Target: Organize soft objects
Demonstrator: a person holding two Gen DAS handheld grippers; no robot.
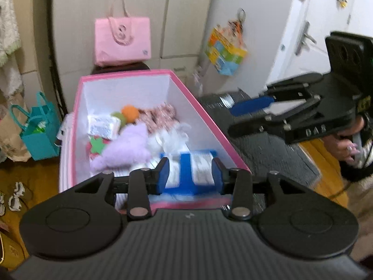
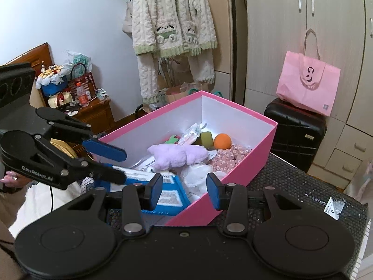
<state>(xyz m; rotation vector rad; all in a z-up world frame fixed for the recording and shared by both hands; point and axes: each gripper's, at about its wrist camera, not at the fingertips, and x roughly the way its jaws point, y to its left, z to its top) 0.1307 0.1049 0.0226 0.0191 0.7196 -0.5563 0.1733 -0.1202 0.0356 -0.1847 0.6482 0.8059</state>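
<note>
A pink box point(image 1: 209, 119) point(image 2: 251, 163) with white inner walls holds soft things: a lilac plush point(image 1: 127, 148) point(image 2: 177, 155), an orange ball point(image 1: 129, 112) point(image 2: 222, 141), a pink floral cloth point(image 1: 160, 116) point(image 2: 229, 157), white fluffy fabric point(image 1: 170, 138) point(image 2: 198, 173) and a blue-and-white pack point(image 1: 200, 170) point(image 2: 167, 194). My left gripper point(image 1: 190, 175) is open and empty over the box's near end, above the blue pack; it also shows in the right wrist view point(image 2: 114, 163). My right gripper point(image 2: 184, 190) is open and empty at the box's near corner; the left wrist view shows it to the right point(image 1: 240, 119).
The box sits on a dark textured surface point(image 2: 303, 186). A pink tote point(image 1: 122, 40) point(image 2: 307, 86) rests on a black suitcase point(image 2: 295, 130) by the wardrobe. A teal bag point(image 1: 40, 131) stands on the floor at left. A fleece jacket point(image 2: 172, 23) hangs on the wall.
</note>
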